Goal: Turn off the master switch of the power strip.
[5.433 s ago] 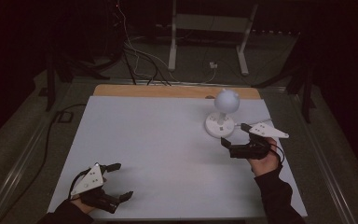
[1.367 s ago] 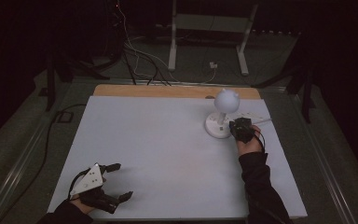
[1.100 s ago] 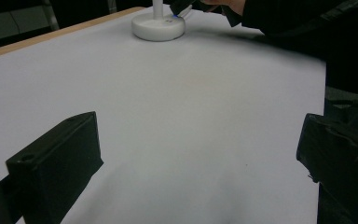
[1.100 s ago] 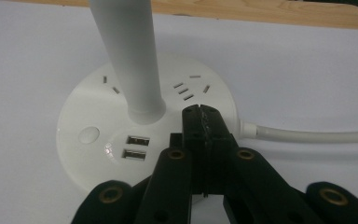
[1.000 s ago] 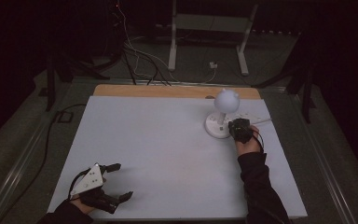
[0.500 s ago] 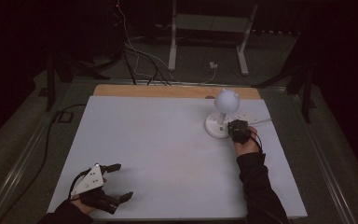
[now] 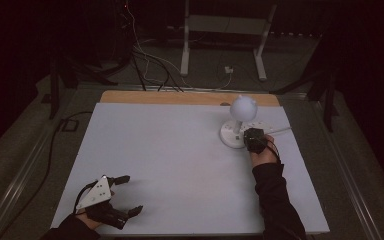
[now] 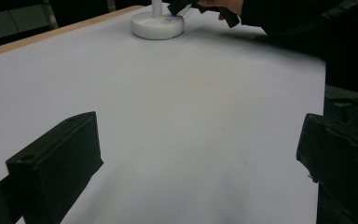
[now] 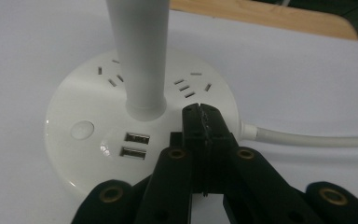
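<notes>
From the high view, our right gripper (image 7: pixel 253 139) sits at the desk lamp's base (image 7: pixel 230 136) far right on the worktop (image 7: pixel 180 165); our left gripper (image 7: pixel 111 199) rests apart, empty. Right gripper view: jaws together over the base; we'd press gently, probably toward its round button (image 9: pixel 82 129).

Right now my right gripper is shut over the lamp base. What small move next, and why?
Probably ease the right gripper left and down onto the round button. Its jaws are shut, tips over the lamp base beside the stem, right of the USB ports; the button is unpressed.
</notes>
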The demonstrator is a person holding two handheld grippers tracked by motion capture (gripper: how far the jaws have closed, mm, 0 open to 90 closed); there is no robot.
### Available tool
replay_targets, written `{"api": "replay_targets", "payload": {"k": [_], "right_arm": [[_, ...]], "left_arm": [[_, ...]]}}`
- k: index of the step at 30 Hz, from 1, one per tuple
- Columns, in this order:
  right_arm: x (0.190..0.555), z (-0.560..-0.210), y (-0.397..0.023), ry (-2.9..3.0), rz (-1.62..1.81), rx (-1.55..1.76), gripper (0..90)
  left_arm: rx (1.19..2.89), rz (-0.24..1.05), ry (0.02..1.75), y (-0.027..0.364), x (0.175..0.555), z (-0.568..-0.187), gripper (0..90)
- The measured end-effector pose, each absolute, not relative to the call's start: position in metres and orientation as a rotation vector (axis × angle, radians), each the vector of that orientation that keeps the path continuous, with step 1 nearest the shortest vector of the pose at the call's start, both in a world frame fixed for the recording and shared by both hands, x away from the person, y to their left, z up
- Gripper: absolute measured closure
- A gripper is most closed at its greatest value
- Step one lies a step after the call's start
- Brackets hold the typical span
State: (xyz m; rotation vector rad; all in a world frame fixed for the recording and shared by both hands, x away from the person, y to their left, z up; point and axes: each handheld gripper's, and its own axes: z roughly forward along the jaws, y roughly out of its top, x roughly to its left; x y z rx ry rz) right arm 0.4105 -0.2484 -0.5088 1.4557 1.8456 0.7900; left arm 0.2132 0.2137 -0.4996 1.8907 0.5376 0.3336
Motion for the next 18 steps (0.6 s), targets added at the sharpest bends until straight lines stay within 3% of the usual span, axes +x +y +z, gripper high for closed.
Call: {"api": "replay_targets", "payload": {"k": [18], "right_arm": [[0.4075,-0.5135,-0.2470,1.824,0.796,1.420,90.0]], "left_arm": [[1.885,0.337,0.536,0.2148,0.2130,-0.4988,0.4]]}}
